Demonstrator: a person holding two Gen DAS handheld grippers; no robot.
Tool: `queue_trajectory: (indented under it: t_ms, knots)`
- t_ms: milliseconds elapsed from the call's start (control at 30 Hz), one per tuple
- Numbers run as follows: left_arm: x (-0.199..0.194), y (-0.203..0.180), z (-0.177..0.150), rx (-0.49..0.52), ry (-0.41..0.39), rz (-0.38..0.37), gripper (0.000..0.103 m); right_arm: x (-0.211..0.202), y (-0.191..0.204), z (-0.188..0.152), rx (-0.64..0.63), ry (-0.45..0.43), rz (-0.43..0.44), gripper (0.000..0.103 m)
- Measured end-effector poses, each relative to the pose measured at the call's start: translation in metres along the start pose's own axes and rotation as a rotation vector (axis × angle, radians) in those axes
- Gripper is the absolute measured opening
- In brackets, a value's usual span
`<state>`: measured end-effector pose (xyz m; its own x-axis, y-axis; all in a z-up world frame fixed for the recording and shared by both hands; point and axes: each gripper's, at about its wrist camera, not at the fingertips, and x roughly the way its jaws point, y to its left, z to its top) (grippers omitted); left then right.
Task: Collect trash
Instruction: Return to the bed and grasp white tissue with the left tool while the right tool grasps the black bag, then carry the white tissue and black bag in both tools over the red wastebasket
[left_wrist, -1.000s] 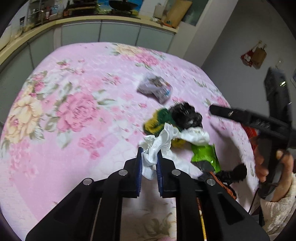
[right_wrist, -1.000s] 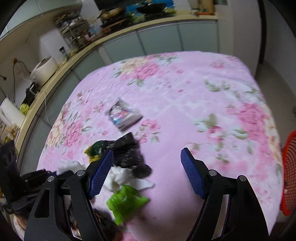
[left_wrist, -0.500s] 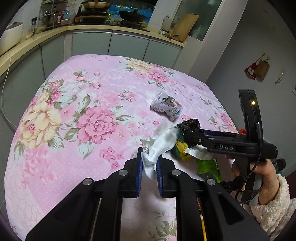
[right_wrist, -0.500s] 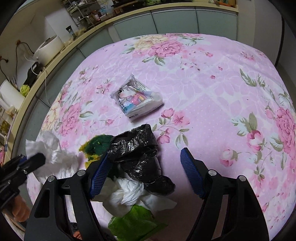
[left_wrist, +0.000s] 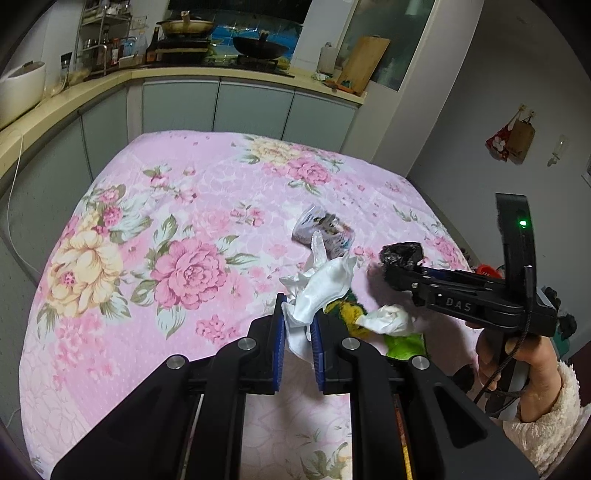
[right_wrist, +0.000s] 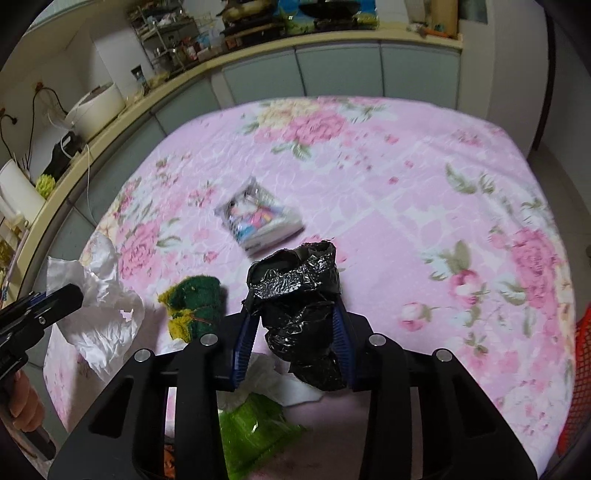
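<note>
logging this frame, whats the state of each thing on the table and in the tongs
left tongs: shut on white tissue
white tissue: crumpled, lifted off the cloth
right tongs: shut on black plastic bag
black plastic bag: scrunched, held up
cartoon packet: lying flat, apart from the pile
green and yellow sponge: resting on the cloth
green wrapper: crumpled, lying on the cloth

Orange basket (right_wrist: 580, 373) cut by edge

Crinkled glossy black plastic bag (right_wrist: 299, 295), crumpled matt white tissue (left_wrist: 317, 291), quilted floral cloth cover (left_wrist: 147, 229), shiny printed packet (right_wrist: 258, 221)
</note>
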<state>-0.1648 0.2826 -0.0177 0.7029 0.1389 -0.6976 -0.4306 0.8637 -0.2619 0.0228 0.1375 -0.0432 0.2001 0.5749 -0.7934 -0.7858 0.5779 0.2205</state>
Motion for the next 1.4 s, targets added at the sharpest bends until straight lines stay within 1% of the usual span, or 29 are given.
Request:
queue_trajectory:
  t_ms: [233,467,733,933,1233,1400]
  knots:
    - [-0.012,-0.019,0.017,0.050,-0.055,-0.003,0.012,-0.050,-0.010,0.001,0.019,-0.132,-0.041,0.037]
    - [-0.022,-0.049,0.037,0.120,-0.108,-0.015,0.012,-0.097,-0.024,-0.001,0.056,-0.245,-0.086,0.037]
    - [-0.023,-0.088,0.058,0.204,-0.144,-0.049,0.012,-0.147,-0.043,-0.006,0.098,-0.353,-0.160,0.037]
    - [-0.014,-0.124,0.070,0.270,-0.148,-0.097,0.012,-0.176,-0.063,-0.014,0.149,-0.404,-0.237,0.037]
    - [-0.007,-0.177,0.081,0.358,-0.147,-0.189,0.012,-0.205,-0.090,-0.030,0.221,-0.446,-0.307,0.037]
    - [0.001,-0.207,0.084,0.399,-0.129,-0.240,0.012,-0.221,-0.109,-0.043,0.278,-0.475,-0.348,0.037]
